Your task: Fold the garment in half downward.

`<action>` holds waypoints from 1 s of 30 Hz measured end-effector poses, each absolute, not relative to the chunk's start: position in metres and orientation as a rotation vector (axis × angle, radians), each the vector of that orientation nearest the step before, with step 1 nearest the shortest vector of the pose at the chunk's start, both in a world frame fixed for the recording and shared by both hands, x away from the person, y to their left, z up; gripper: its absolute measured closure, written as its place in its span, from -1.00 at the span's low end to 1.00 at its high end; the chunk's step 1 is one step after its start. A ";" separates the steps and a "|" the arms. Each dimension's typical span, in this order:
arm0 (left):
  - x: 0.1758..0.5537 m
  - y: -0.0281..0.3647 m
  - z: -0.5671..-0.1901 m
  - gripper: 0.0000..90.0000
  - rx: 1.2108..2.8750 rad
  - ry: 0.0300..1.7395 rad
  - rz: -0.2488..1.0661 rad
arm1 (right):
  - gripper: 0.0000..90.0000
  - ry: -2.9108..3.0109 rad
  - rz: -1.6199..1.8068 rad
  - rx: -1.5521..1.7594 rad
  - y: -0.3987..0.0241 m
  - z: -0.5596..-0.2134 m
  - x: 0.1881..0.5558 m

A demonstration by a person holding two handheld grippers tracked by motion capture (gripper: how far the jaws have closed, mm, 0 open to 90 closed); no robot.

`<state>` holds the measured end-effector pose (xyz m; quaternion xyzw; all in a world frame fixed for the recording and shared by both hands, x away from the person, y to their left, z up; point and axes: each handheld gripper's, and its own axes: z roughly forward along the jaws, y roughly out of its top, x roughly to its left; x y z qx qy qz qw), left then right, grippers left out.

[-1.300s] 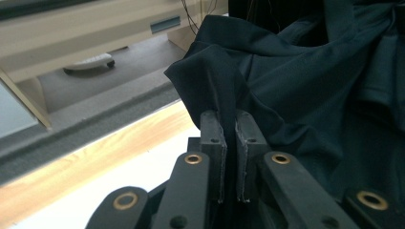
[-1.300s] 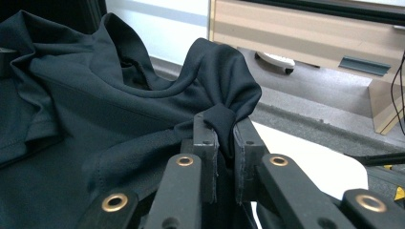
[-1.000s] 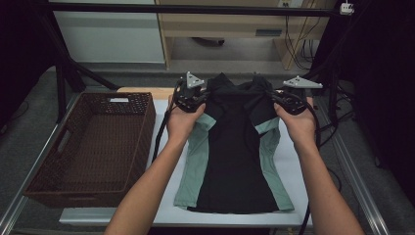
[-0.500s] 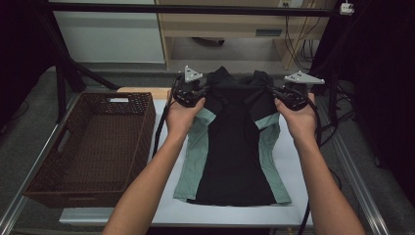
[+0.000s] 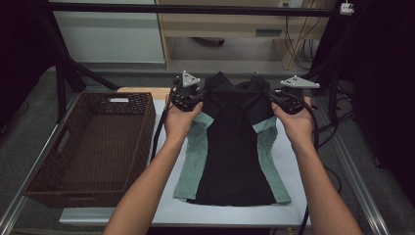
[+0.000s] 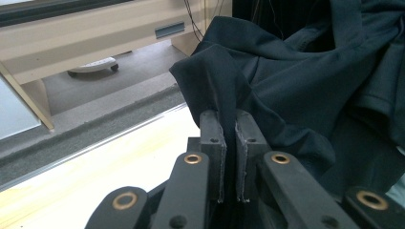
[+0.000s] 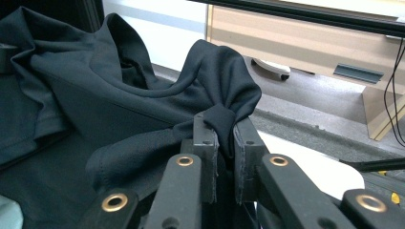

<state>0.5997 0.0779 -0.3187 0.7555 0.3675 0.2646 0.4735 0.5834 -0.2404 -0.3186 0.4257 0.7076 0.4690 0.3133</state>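
Note:
A black shirt with pale green side panels point(image 5: 230, 147) lies lengthwise on the white table top point(image 5: 166, 210), its hem toward the person. My left gripper point(image 5: 195, 94) is shut on the shirt's left shoulder; black cloth point(image 6: 215, 81) bunches up from between its pads point(image 6: 212, 143). My right gripper point(image 5: 274, 98) is shut on the right shoulder, where a fold of the black cloth point(image 7: 222, 119) is pinched between the pads point(image 7: 243, 148). Both shoulders are lifted off the table at its far end. The collar region point(image 5: 235, 83) sags between the two grippers.
A dark brown wicker basket point(image 5: 49, 181) stands at the left of the table, touching its edge. Beyond the table is a pale wooden bench point(image 5: 220, 24) and grey floor. Black cables point(image 5: 313, 127) trail at the right, near dark curtains.
Both hands have carried the shirt's shoulders a little farther away across the table and slightly apart, so the shirt lies stretched longer. The grips are unchanged.

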 end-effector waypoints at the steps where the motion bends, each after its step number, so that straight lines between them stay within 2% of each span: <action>1: 0.599 0.080 -0.318 0.88 1.853 0.898 0.650 | 0.84 1.866 1.239 1.120 -0.238 -0.319 0.583; 30: 0.591 0.082 -0.339 0.87 1.857 0.921 0.650 | 0.84 1.878 1.228 1.129 -0.233 -0.339 0.576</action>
